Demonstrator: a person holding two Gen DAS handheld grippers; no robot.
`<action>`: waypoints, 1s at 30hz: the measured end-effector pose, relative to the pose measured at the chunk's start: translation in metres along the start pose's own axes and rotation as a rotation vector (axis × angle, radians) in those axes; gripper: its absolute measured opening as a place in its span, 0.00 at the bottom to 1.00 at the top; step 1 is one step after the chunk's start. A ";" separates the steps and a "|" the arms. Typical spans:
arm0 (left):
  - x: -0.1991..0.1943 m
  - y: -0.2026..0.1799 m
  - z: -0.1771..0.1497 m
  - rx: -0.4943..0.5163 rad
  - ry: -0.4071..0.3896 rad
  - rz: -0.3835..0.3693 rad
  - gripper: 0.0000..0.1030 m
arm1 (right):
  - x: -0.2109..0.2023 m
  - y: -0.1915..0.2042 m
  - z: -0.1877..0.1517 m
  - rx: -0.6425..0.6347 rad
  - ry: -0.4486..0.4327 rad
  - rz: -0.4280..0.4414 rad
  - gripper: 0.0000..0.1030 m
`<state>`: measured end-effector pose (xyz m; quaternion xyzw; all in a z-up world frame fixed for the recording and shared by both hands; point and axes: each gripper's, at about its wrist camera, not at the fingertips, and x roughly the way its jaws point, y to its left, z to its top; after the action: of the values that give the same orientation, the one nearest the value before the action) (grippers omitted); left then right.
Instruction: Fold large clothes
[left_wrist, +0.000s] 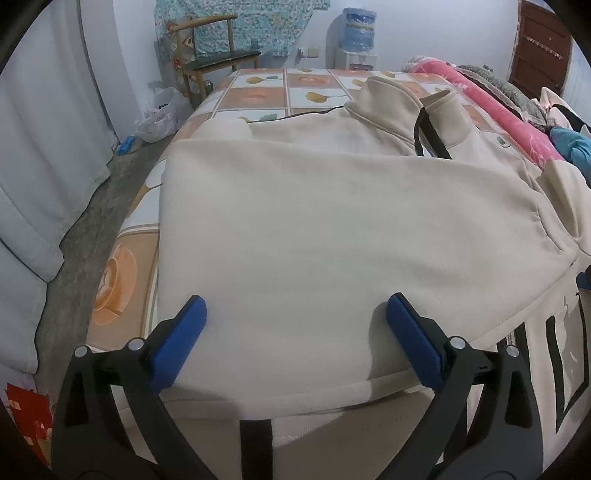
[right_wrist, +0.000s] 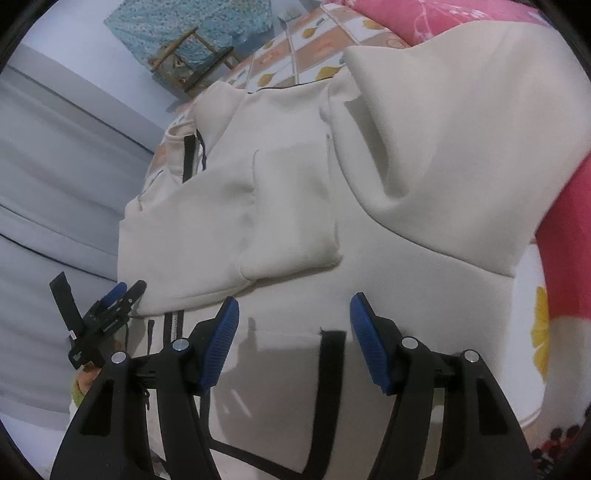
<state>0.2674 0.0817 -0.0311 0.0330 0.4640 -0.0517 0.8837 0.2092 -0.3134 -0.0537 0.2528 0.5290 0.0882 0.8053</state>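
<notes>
1. We see a bed (left_wrist: 258, 94) with a checked orange-and-white sheet; a wooden chair (left_wrist: 212, 55) and a water dispenser (left_wrist: 356, 40) stand by the far wall.
2. A cream zip jacket (left_wrist: 314, 221) lies spread on the bed, one sleeve (right_wrist: 288, 206) folded across its front.
3. Our left tool (left_wrist: 295, 325) is spread wide over the jacket, pinching nothing.
4. Our right tool (right_wrist: 293, 332) is also spread apart above the jacket, holding nothing.
</notes>
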 end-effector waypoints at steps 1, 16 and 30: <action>0.000 0.000 0.000 -0.001 -0.001 0.001 0.92 | 0.001 0.000 0.002 0.007 0.000 0.009 0.60; -0.001 0.000 0.001 -0.003 -0.007 -0.006 0.92 | 0.012 -0.027 0.018 0.209 -0.077 0.084 0.12; -0.007 -0.008 -0.006 0.032 0.003 -0.033 0.92 | 0.009 -0.019 0.007 0.143 -0.043 0.021 0.12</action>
<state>0.2578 0.0745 -0.0292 0.0394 0.4648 -0.0737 0.8814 0.2167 -0.3279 -0.0680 0.3168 0.5138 0.0532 0.7955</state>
